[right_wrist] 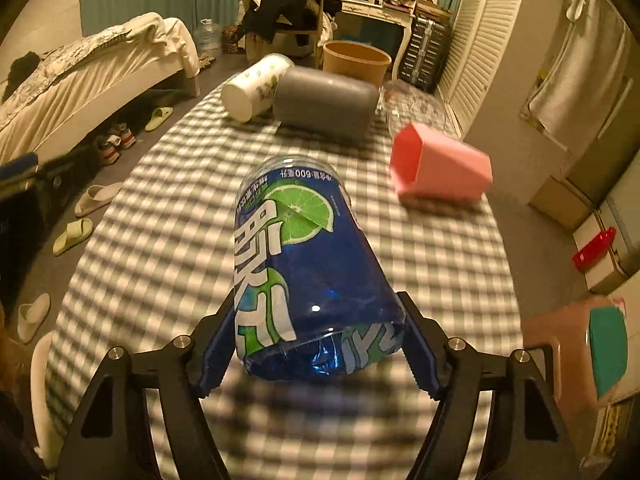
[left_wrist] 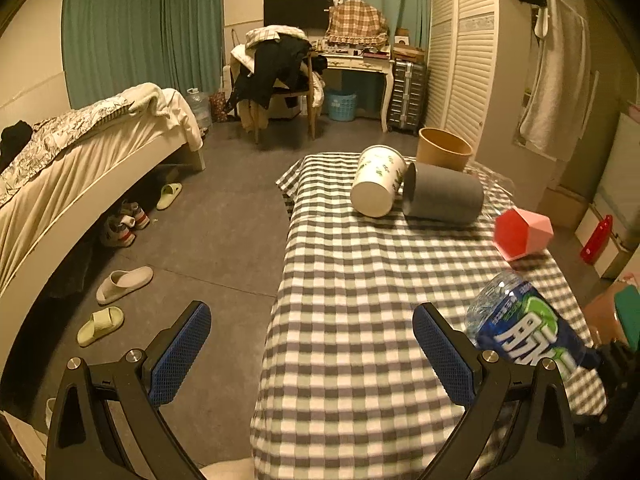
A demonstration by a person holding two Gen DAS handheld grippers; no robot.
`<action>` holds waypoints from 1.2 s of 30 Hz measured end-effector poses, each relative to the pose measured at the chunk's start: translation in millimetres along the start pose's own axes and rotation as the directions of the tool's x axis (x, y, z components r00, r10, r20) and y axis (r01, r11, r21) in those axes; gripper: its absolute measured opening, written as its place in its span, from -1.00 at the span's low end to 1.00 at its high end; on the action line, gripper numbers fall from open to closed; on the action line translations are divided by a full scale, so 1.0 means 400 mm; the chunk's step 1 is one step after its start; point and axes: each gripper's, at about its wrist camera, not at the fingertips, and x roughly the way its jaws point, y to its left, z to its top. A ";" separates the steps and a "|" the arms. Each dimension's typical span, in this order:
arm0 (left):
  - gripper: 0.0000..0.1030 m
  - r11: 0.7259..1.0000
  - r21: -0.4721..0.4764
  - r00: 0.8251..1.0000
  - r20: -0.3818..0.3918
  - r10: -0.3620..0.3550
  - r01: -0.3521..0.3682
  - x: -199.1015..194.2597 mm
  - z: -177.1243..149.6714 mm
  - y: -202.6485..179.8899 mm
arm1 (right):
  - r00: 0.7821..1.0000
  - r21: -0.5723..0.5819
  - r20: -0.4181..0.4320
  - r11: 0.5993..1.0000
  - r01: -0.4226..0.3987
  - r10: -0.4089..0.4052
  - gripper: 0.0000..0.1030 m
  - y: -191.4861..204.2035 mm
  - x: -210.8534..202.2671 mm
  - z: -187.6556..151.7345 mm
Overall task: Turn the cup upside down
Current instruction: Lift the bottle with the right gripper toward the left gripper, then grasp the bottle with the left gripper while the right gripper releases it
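My right gripper (right_wrist: 316,344) is shut on a cut-off plastic bottle cup with a blue and green lime label (right_wrist: 304,264), held on its side above the checked tablecloth (right_wrist: 160,240). The same cup shows at the right of the left wrist view (left_wrist: 524,328). My left gripper (left_wrist: 312,352) is open and empty, over the table's near left edge. A white floral cup (left_wrist: 378,186), a grey cup (left_wrist: 442,194) and a pink faceted cup (left_wrist: 522,232) lie on their sides further along the table. A brown paper cup (left_wrist: 442,152) stands upright at the far end.
A clear plastic item (right_wrist: 416,108) lies beside the grey cup. A bed (left_wrist: 80,160) stands on the left, with slippers (left_wrist: 124,284) and shoes on the floor. A louvred wardrobe (left_wrist: 464,60) and boxes are on the right.
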 end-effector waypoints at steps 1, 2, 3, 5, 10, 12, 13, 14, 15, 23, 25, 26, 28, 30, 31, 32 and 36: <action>1.00 1.000 0.002 1.000 0.001 0.002 -0.002 -0.007 -0.005 0.000 | 1.000 0.004 -0.005 1.000 -0.001 0.001 0.40 0.007 -0.006 -0.014; 1.00 1.000 0.003 1.000 0.001 0.005 -0.005 -0.013 -0.009 0.002 | 1.000 0.008 -0.008 1.000 -0.004 0.004 0.40 0.013 -0.008 -0.027; 1.00 1.000 0.003 1.000 0.000 0.009 -0.009 -0.020 -0.014 0.005 | 1.000 0.015 -0.013 1.000 -0.012 0.013 0.40 0.019 -0.011 -0.037; 1.00 1.000 -0.001 1.000 -0.001 0.015 -0.015 -0.029 -0.025 0.012 | 0.999 0.026 -0.017 0.999 -0.036 0.036 0.40 0.032 -0.009 -0.051; 1.00 0.999 0.001 0.999 -0.008 0.046 -0.046 -0.047 -0.047 0.018 | 0.997 0.043 -0.027 0.997 -0.068 0.070 0.41 0.052 -0.001 -0.061; 1.00 0.998 0.003 0.998 -0.014 0.056 -0.056 -0.052 -0.057 0.014 | 0.995 0.054 -0.026 0.994 -0.094 0.096 0.41 0.045 -0.006 -0.059; 1.00 0.998 0.005 0.998 -0.018 0.060 -0.060 -0.052 -0.058 0.011 | 0.993 0.063 -0.027 0.992 -0.111 0.113 0.42 0.039 -0.009 -0.056; 1.00 0.998 0.008 0.998 -0.024 0.064 -0.064 -0.052 -0.057 0.006 | 0.991 0.073 -0.028 0.989 -0.126 0.128 0.49 0.028 -0.016 -0.056; 1.00 0.998 0.012 0.997 -0.028 0.066 -0.066 -0.053 -0.057 -0.001 | 0.990 0.081 -0.023 0.987 -0.136 0.138 0.59 0.016 -0.027 -0.056; 1.00 0.998 0.047 0.999 -0.033 0.031 -0.030 -0.077 -0.027 -0.106 | 0.989 0.063 0.098 0.991 -0.117 0.110 0.77 -0.116 -0.159 -0.031; 1.00 0.998 0.066 0.999 -0.039 0.020 -0.017 -0.077 -0.018 -0.147 | 0.990 0.051 0.131 0.996 -0.066 0.059 0.77 -0.160 -0.185 -0.024; 1.00 0.997 0.080 0.999 -0.045 0.011 -0.007 -0.076 -0.012 -0.171 | 0.989 0.049 0.142 0.998 -0.047 0.040 0.77 -0.176 -0.193 -0.023; 1.00 0.995 0.096 0.997 -0.069 -0.016 0.023 -0.067 -0.001 -0.216 | 0.986 0.044 0.166 0.999 -0.008 0.000 0.77 -0.212 -0.202 -0.020; 1.00 0.994 0.099 0.995 -0.097 -0.028 0.038 -0.053 0.009 -0.248 | 0.983 0.048 0.178 0.998 0.027 -0.035 0.77 -0.241 -0.204 -0.020; 1.00 0.994 0.101 0.992 -0.119 -0.033 0.045 -0.041 0.014 -0.267 | 0.983 0.054 0.178 0.998 0.039 -0.048 0.77 -0.255 -0.202 -0.023; 1.00 0.993 0.103 0.991 -0.133 -0.036 0.049 -0.034 0.015 -0.279 | 0.983 0.061 0.178 0.997 0.043 -0.053 0.77 -0.268 -0.201 -0.026; 1.00 0.993 0.100 0.979 -0.202 -0.039 0.060 0.011 0.016 -0.316 | 0.985 0.093 0.169 0.995 0.020 -0.036 0.77 -0.312 -0.179 -0.044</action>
